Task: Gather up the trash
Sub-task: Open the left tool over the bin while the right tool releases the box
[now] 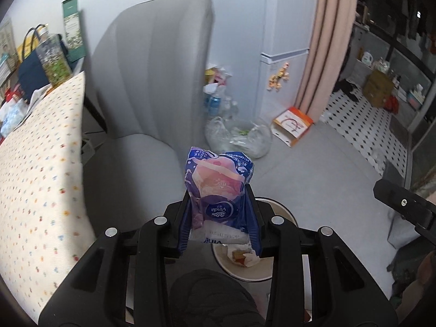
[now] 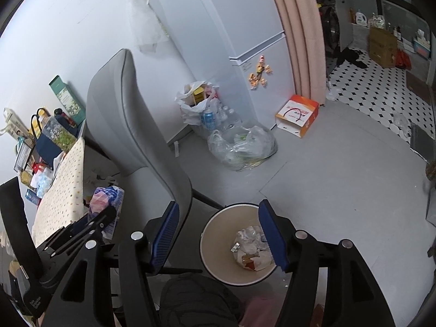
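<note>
Left hand-held gripper [image 1: 219, 212], clamped on an upright tissue packet [image 1: 218, 188], hovers with the bin [image 1: 283, 209] at 5 o'clock below.

Grey floor [image 2: 327, 179] is carrying a round bin [image 2: 215, 234] at lower centre, a clear plastic bag [image 2: 242, 147] mid-frame, a white bag of bottles [image 2: 201, 109] behind it, an orange-white box [image 2: 297, 117] right of centre, and a grey chair [image 2: 141, 125] at left.
</note>
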Action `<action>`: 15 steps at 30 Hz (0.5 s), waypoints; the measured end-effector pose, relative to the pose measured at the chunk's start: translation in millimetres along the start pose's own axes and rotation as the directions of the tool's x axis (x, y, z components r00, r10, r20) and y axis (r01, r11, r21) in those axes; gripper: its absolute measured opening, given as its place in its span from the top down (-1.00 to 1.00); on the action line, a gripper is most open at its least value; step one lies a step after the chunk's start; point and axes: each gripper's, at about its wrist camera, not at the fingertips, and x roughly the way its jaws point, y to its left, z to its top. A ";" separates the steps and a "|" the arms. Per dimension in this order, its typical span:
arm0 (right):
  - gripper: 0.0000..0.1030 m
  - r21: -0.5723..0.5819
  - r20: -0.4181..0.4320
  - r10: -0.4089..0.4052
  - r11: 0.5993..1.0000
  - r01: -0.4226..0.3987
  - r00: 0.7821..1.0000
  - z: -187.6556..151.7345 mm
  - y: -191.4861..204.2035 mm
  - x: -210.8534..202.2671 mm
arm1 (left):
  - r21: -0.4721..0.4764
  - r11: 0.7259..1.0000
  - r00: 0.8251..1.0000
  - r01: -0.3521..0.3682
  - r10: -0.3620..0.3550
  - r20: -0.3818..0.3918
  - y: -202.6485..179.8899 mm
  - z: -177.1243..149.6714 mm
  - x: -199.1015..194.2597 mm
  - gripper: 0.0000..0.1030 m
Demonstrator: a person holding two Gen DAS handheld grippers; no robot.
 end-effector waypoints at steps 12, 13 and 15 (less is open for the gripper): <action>-0.46 0.010 0.025 -0.025 1.000 0.025 0.999 0.4 -8.9 -6.6 | -0.003 1.000 0.999 0.021 -0.021 0.033 -3.5 6.5 -7.2 -0.78; -0.47 0.003 0.029 -0.023 1.000 0.023 0.999 0.3 -6.6 -7.9 | -0.013 1.000 0.999 0.019 -0.018 0.037 -0.4 6.7 -9.4 -0.80; -0.50 -0.006 0.030 -0.014 1.000 0.014 0.999 0.3 -2.2 -9.2 | -0.031 0.999 0.999 0.014 -0.013 0.040 6.5 6.0 -13.6 -0.80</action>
